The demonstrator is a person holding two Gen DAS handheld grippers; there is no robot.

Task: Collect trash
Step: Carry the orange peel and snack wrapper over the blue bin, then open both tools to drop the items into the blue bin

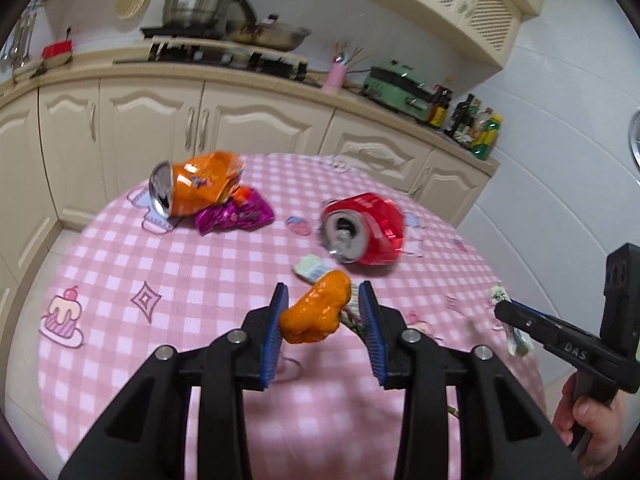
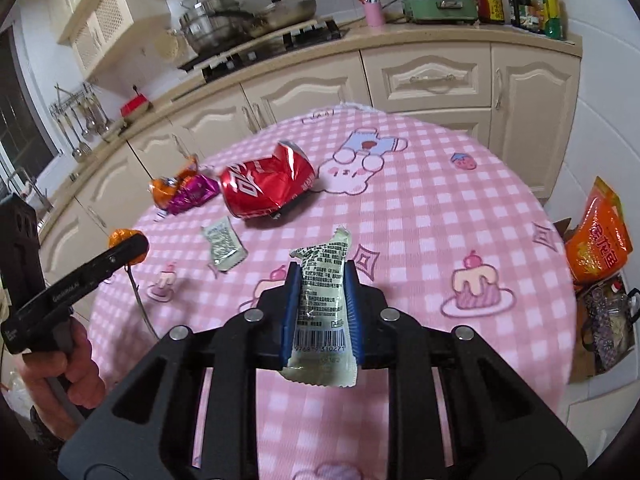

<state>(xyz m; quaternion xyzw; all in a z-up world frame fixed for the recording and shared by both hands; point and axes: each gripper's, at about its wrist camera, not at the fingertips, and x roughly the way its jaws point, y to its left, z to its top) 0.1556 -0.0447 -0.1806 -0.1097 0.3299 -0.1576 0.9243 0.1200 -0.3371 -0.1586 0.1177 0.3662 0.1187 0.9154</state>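
A: Along our round table [image 2: 420,216], left to right?
B: Orange can [image 1: 196,188], red can [image 1: 366,228]; bare cloth nearer us.
A: Our grippers?
B: Left gripper [image 1: 323,312] partly closed around an orange pepper [image 1: 316,308]; right gripper [image 2: 321,312] clamps a pale wrapper [image 2: 322,312].

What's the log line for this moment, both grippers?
left gripper: shut on orange peel | right gripper: shut on wrapper | table: red can, orange can, purple wrapper, small packet
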